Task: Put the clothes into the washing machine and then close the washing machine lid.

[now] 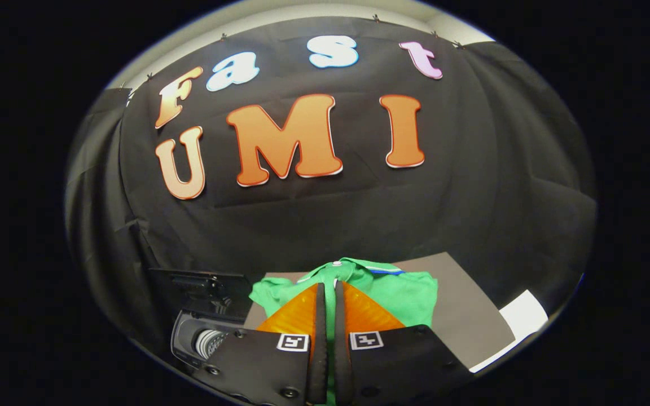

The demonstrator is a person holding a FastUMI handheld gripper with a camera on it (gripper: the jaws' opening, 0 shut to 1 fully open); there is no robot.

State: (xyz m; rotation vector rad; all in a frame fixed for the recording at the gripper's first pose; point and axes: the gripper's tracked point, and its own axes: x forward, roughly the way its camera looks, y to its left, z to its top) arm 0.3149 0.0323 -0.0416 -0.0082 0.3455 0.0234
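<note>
Your gripper (328, 290) has its fingers nearly closed on a fold of the one green polo shirt (398, 293) lying on the grey mat (460, 304), so you're at the pickup, and next you carry it over to the one washing machine (201, 332) beside the mat.

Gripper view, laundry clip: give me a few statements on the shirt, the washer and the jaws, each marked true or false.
1. The green shirt lies on a grey mat. True.
2. The gripper has its jaws spread wide apart. False: they stand nearly closed, with green fabric in the narrow gap.
3. The washing machine sits beside the mat with its lid raised. True.
4. The shirt is already inside the machine. False: it is on the mat.
</note>
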